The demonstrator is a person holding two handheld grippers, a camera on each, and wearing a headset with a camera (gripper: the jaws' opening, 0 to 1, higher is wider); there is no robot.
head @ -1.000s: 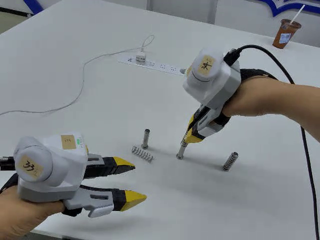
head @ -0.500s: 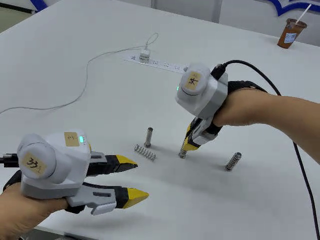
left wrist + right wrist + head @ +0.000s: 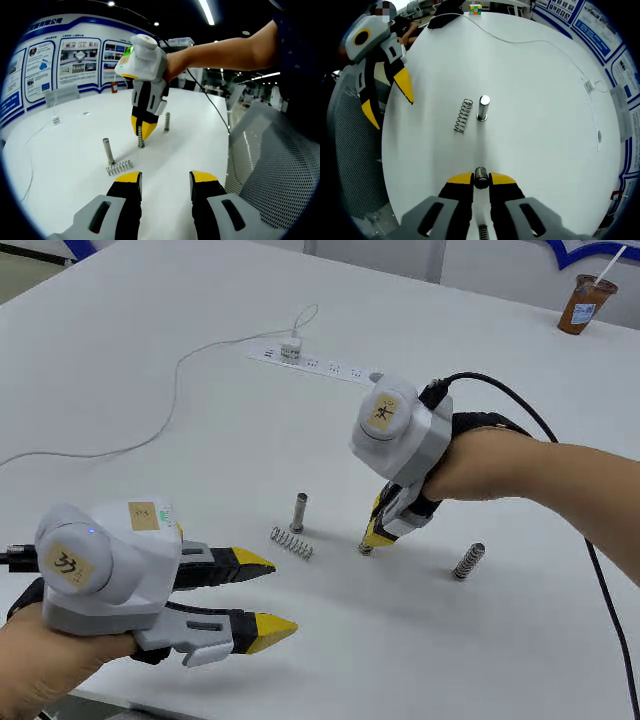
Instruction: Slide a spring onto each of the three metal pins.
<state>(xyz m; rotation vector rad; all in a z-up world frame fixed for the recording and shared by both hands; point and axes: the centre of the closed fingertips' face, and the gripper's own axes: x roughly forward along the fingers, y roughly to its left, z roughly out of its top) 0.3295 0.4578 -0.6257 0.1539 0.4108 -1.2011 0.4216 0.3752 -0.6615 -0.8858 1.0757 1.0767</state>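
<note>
My right gripper (image 3: 374,537) (image 3: 480,179) points down at the table, shut on a spring (image 3: 480,176) that sits around an upright metal pin (image 3: 366,548) (image 3: 141,138). Its tips are close to the table. To the left stands a bare pin (image 3: 298,511) (image 3: 483,107) (image 3: 107,150), with a loose spring (image 3: 291,542) (image 3: 463,115) (image 3: 119,167) lying beside it. Right of the gripper, a third pin (image 3: 467,560) (image 3: 167,121) carries a spring. My left gripper (image 3: 267,592) (image 3: 165,177) hovers open near the table's front edge, nothing between its jaws.
A white power strip (image 3: 310,365) with a thin white cable (image 3: 170,390) lies at the back of the white table (image 3: 150,330). A drink cup (image 3: 583,302) stands at the far right corner. A black cable (image 3: 600,570) trails from the right gripper.
My right gripper has moved down along the pin with the spring, from the pin's top to near the table. The left gripper has hardly moved.
</note>
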